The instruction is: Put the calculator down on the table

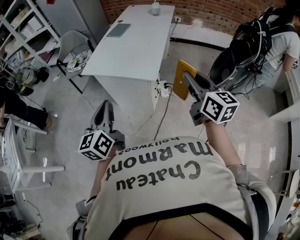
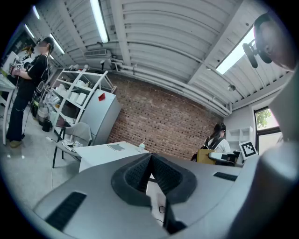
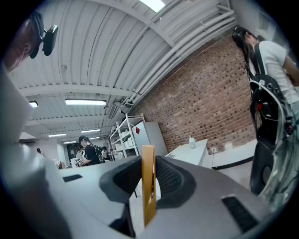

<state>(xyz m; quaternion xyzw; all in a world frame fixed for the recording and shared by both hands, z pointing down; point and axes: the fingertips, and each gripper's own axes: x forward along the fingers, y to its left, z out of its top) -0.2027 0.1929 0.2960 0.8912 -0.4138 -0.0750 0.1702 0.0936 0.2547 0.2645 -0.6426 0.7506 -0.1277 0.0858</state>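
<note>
The calculator [image 1: 180,76] is a flat yellow-orange slab standing on edge between the jaws of my right gripper [image 1: 188,80], which is shut on it and held level in the air. In the right gripper view the calculator [image 3: 148,184] shows edge-on, clamped between the dark pads [image 3: 170,179]. The white table [image 1: 136,49] lies ahead and to the left of it, a short way off. My left gripper [image 1: 104,111] hangs lower left, over the floor. Its jaws meet at the tips in the left gripper view [image 2: 150,158] with nothing between them.
On the table lie a grey tablet [image 1: 118,30] and a small bottle [image 1: 155,8] at the far end. A chair [image 1: 75,54] and shelves [image 1: 21,28] stand to the left. A power strip [image 1: 164,88] with cables hangs by the table's near corner. A person with a backpack [image 1: 276,42] stands at right.
</note>
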